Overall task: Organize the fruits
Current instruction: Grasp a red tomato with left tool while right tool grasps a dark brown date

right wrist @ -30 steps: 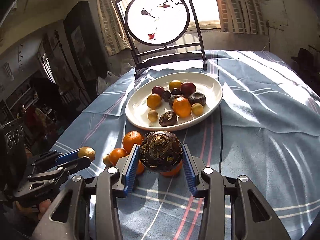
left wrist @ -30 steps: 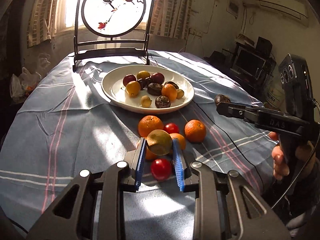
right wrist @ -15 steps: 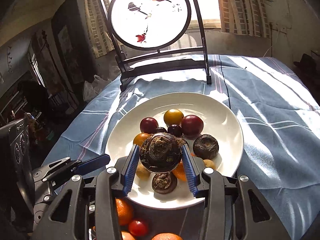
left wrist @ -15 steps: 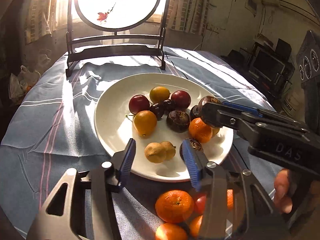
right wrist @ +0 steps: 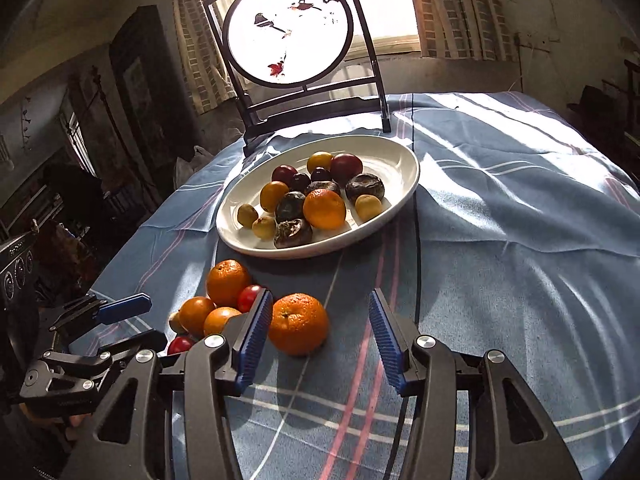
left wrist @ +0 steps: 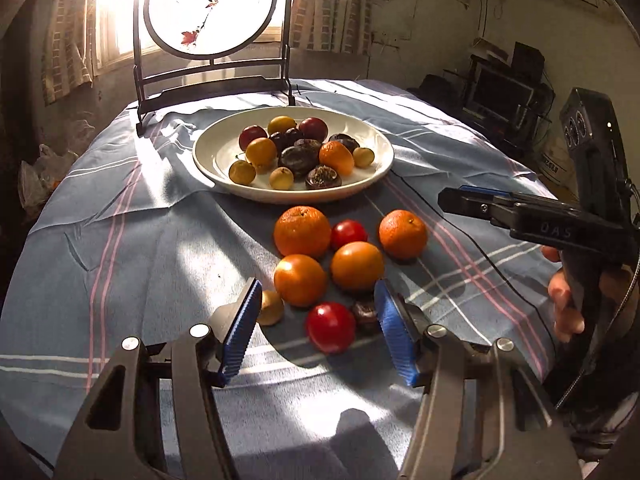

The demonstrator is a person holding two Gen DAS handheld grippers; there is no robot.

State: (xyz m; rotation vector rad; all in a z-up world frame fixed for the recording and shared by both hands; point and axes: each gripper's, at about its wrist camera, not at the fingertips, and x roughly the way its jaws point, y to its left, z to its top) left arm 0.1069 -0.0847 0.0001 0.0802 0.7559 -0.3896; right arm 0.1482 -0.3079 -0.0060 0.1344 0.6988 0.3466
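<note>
We read the fruits as split into two groups: a wide white ceramic plate (left wrist: 224, 148) at the far middle of the counter already carries a heap of small round fruits, and a loose cluster lies on the cloth just near of it, which we judge is what remains to be sorted. On the plate sit dark wrinkled brown fruits, red plums, yellow ones and one glossy orange mandarin (right wrist: 324, 208), packed touching one another toward the plate's centre, likely so none rolls off the shallow rim. The loose cluster holds four orange mandarins, among them a large dimpled one (left wrist: 302, 231), two shiny red tomatoes, the nearer (left wrist: 331, 327) lying between our left gripper's blue pads, plus a small tan fruit (left wrist: 270, 307) and a dark brown one (left wrist: 366, 314) at either side. Our left gripper (left wrist: 318, 334) hangs wide and empty over this near edge, seemingly lined up for a fresh pick. Our right gripper (right wrist: 316, 336) is likewise wide and empty, with the rightmost mandarin (right wrist: 298, 323) just inside its left pad. All rests on a blue striped tablecloth (right wrist: 520, 280) over the counter, with a round painted screen on a dark stand (left wrist: 212, 8) at the far edge.
</note>
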